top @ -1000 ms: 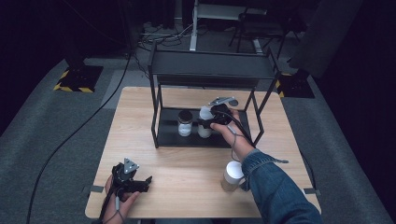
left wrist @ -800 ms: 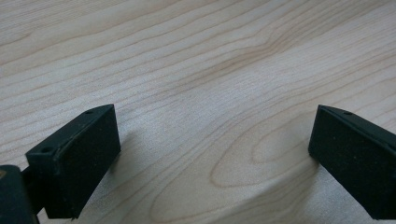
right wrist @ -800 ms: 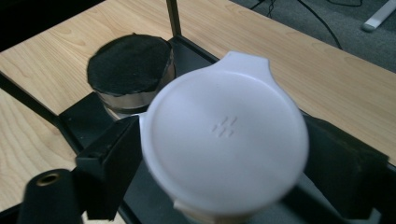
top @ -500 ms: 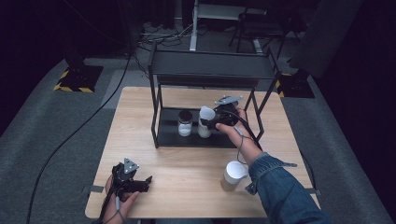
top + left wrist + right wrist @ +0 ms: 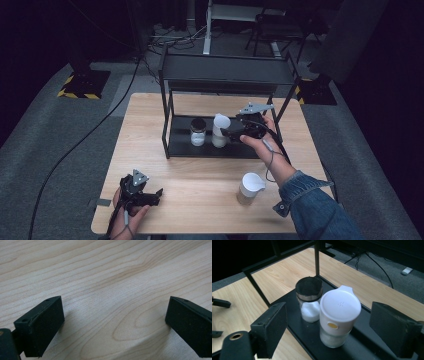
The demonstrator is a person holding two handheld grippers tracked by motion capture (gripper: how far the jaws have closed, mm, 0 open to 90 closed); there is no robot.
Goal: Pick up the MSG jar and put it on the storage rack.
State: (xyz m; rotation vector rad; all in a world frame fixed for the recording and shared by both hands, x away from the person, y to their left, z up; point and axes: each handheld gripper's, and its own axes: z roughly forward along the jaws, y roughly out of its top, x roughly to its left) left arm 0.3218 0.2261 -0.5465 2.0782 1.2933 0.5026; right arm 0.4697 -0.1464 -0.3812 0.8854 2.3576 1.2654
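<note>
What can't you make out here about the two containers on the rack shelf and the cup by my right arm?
- White-lidded container: the powder level, hidden by the lid's skirt in the right gripper view.
- Black-capped jar: its base, cut off by the container in front.
- White cup: any contents, too small in the high view.
- Right gripper: jaws open around the container; contact cannot be told.
- Left gripper: its body, beyond the bottom edge.

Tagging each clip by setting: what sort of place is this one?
Likely a studio or lab set up for recording, not a home: a lone wooden table on grey carpet, dark surroundings, hazard-striped stand bases, loose floor cables, and a black metal shelf rack holding jars.
</note>
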